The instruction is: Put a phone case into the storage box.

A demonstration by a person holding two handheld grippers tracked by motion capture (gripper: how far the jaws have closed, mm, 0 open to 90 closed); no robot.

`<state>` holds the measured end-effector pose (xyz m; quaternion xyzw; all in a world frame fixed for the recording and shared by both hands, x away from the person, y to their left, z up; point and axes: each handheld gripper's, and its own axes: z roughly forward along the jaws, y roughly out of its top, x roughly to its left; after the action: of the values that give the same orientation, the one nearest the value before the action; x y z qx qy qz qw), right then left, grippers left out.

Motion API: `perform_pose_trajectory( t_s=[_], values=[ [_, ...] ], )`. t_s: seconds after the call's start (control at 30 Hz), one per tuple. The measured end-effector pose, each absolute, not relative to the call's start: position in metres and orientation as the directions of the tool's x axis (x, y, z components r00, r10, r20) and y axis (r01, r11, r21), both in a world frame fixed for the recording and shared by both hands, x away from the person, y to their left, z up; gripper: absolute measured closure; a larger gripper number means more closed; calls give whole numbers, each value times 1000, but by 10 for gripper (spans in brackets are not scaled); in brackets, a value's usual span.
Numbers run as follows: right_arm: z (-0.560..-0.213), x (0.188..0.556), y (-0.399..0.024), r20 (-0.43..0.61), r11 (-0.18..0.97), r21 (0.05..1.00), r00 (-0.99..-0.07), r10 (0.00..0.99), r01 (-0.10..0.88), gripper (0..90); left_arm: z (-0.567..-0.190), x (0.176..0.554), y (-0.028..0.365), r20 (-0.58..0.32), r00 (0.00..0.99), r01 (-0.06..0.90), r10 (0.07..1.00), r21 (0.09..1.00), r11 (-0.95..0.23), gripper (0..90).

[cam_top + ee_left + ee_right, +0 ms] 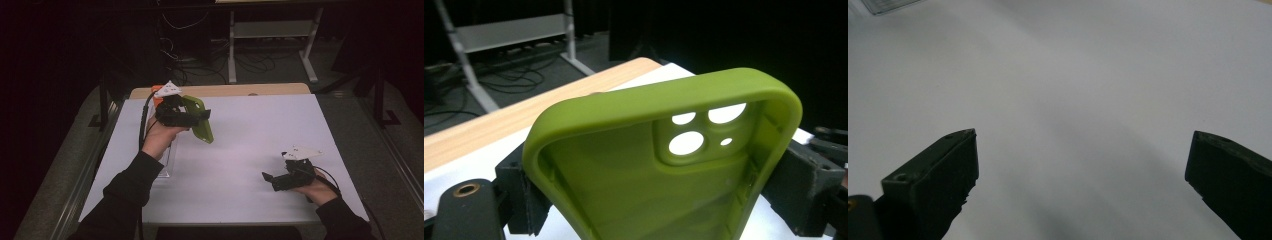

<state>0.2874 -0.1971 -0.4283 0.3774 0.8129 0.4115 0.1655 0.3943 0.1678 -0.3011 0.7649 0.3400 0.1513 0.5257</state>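
We see a white desk with a bare wooden strip along its far edge; a clear plastic box lies on it near the left side.

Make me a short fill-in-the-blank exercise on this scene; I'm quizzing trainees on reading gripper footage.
1. The left gripper is shut on a phone case coloured ____.
2. The right gripper has its jaws ____ with nothing between them.
3. The phone case has ____ round camera holes in its corner.
4. The right gripper hangs over the table's ____ surface.

Missing words: green; open; four; white
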Motion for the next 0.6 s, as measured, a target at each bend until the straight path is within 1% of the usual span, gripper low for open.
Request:
perform_pose_trajectory(
  t_s=[0.2,0.37,0.43,0.6],
  values=[
    [-430,286,-201,41,374,798,-662,748,473,0,-294,403,187,-93,665,359,741,910,-208,127],
    [-431,286,-199,55,374,789,-661,749,488,0,-285,415,203,-59,614,343,787,918,-199,127],
    [-431,286,-199,42,379,795,-667,744,473,0,-281,421,209,-42,589,341,807,918,-201,127],
    [-430,286,-199,47,378,793,-667,744,478,0,-277,436,224,-26,510,356,860,916,-184,127]
  ],
)
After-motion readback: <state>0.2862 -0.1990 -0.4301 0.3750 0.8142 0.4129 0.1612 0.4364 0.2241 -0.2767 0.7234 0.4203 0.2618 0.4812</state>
